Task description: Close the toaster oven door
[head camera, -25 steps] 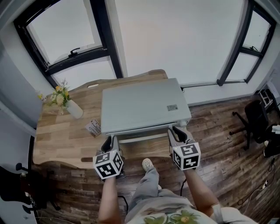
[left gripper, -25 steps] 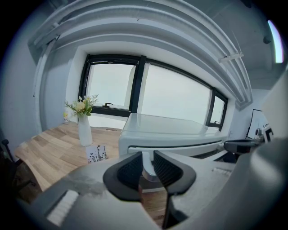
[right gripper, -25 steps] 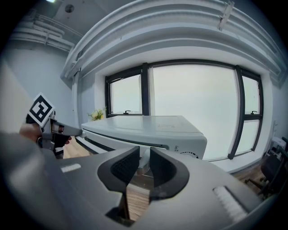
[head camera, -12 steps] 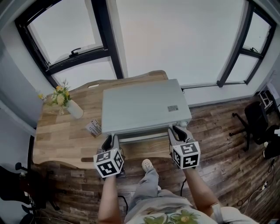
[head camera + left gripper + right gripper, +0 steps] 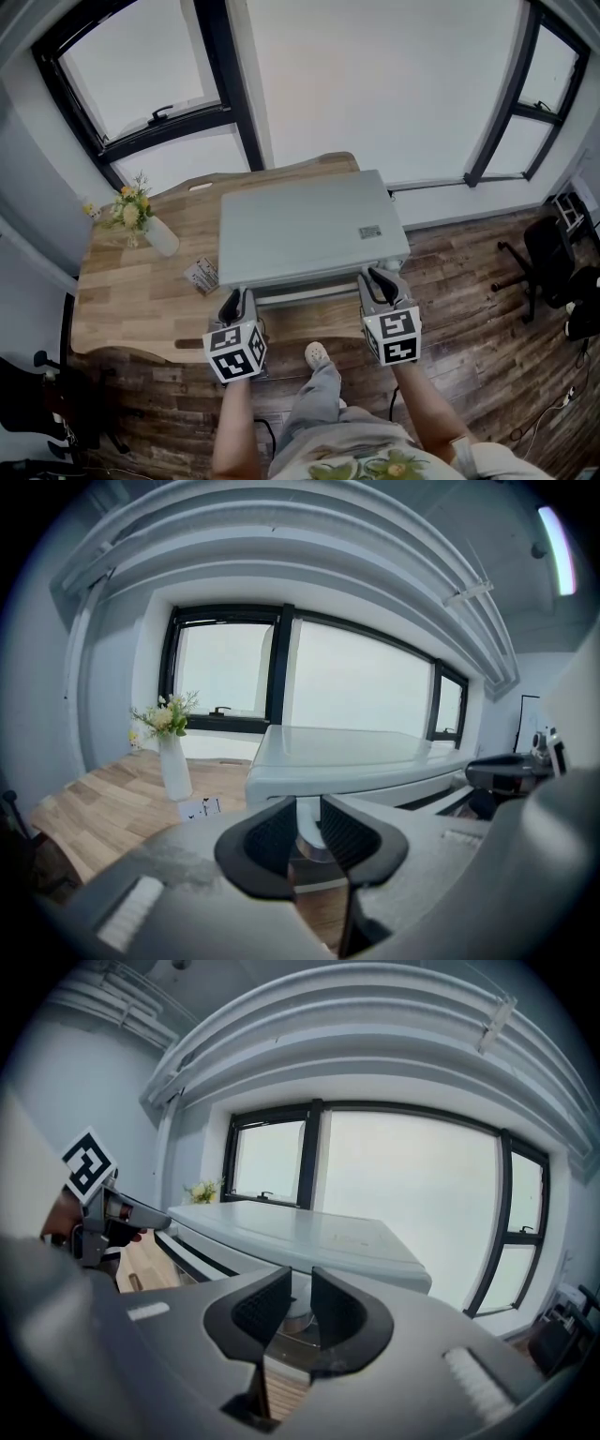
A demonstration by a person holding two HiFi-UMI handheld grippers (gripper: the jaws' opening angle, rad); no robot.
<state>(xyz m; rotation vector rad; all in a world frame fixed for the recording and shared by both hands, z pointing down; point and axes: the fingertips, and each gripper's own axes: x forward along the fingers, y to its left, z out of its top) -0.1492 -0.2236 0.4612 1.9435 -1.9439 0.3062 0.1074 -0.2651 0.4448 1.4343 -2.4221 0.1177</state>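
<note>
The pale grey toaster oven [image 5: 309, 230] sits on the wooden table [image 5: 122, 300], seen from above. Its door handle [image 5: 305, 296] runs along the front edge. My left gripper [image 5: 236, 302] is at the handle's left end and my right gripper [image 5: 377, 281] at its right end. In the left gripper view the jaws of the left gripper [image 5: 307, 829] are closed round the handle's pale post [image 5: 307, 819]. The right gripper view shows the right gripper [image 5: 299, 1305] clamped on the other post [image 5: 299, 1309] the same way. The door face itself is hidden under the oven's top.
A white vase with flowers [image 5: 150, 230] and a small printed card [image 5: 200, 274] stand on the table left of the oven. The person's leg and shoe [image 5: 317, 352] are below the table's front edge. An office chair [image 5: 548, 253] stands at the far right.
The right gripper has shifted slightly left and toward the oven. The left gripper and the handle have barely moved.
</note>
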